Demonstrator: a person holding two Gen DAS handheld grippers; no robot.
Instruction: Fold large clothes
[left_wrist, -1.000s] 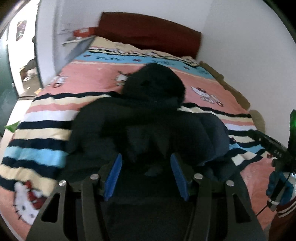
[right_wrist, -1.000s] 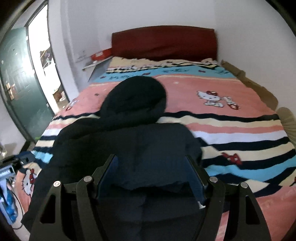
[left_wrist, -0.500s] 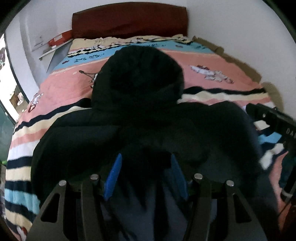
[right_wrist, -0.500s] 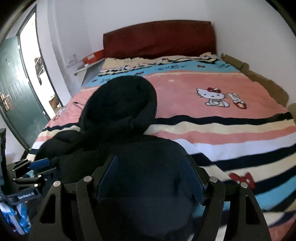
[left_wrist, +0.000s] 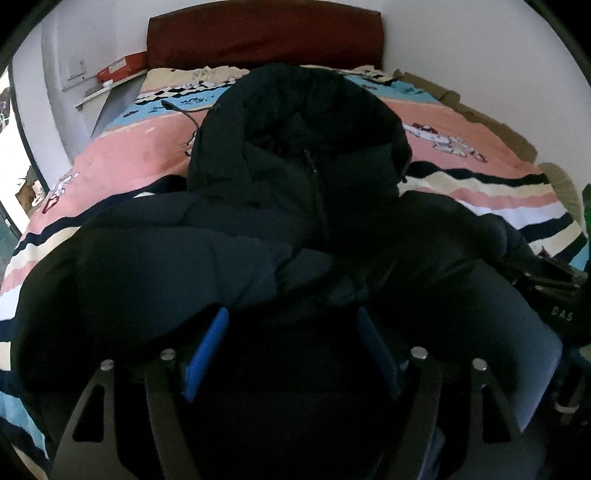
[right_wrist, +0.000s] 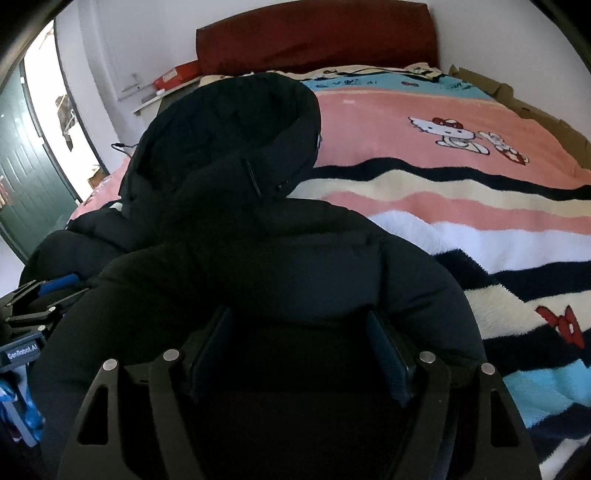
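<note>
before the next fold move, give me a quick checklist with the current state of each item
1. Black hooded jacket lies on the striped blanket, hood toward the headboard: ok.
2. Left gripper jaws have just been opening, with jacket fabric between them; whether the pads press it: cannot tell.
3. Right gripper has jacket fabric between its jaws; whether it is gripped: cannot tell.
4. Grippers apart from each other, on opposite sides of the jacket: ok.
5. Black cable beside the hood, lying free of the jacket: cannot tell.
6. Bare blanket to the right of the jacket for folding: ok.
</note>
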